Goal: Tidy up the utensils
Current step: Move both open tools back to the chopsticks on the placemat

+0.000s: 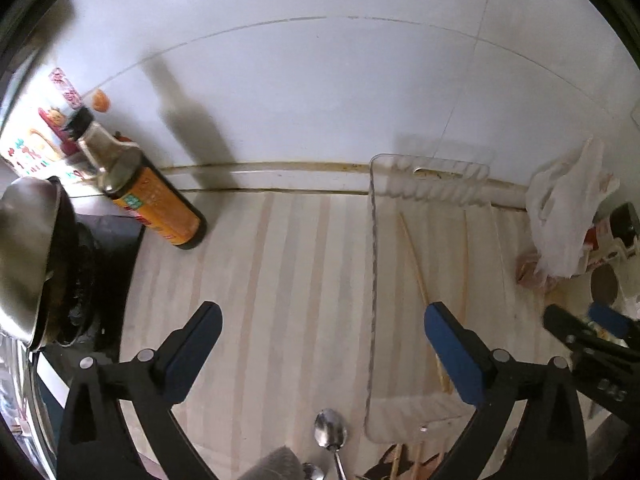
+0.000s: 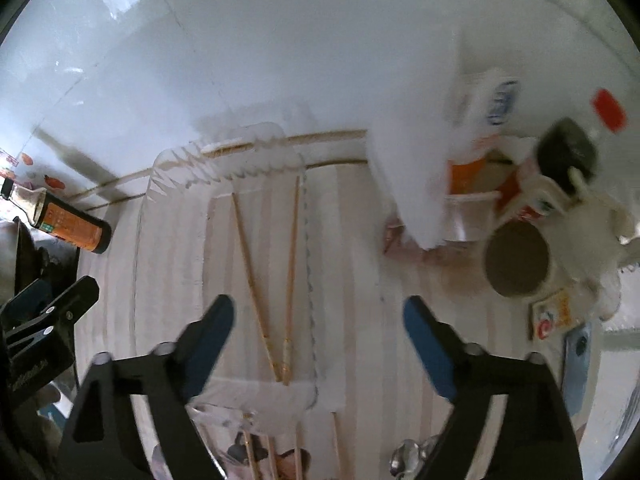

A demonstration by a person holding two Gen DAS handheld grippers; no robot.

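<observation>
A clear plastic tray (image 2: 308,248) lies on the striped counter with two wooden chopsticks (image 2: 252,280) inside it, crossing at their near ends. My right gripper (image 2: 319,303) hangs open above the tray's near right part, with nothing between its fingers. In the left wrist view the tray (image 1: 372,240) and chopsticks (image 1: 416,264) sit to the right. My left gripper (image 1: 323,310) stands open over bare counter beside the tray's left rim. A metal spoon (image 1: 330,434) lies below it near the bottom edge. More chopsticks (image 2: 272,456) and spoons (image 2: 404,456) show at the bottom of the right wrist view.
A soy sauce bottle (image 1: 152,200) stands by the wall at the left, next to a pot (image 1: 28,248) on a black stove. A white plastic bag (image 1: 568,208), a round brown lid (image 2: 516,262) and small packets (image 2: 554,314) crowd the right side. White tiled wall behind.
</observation>
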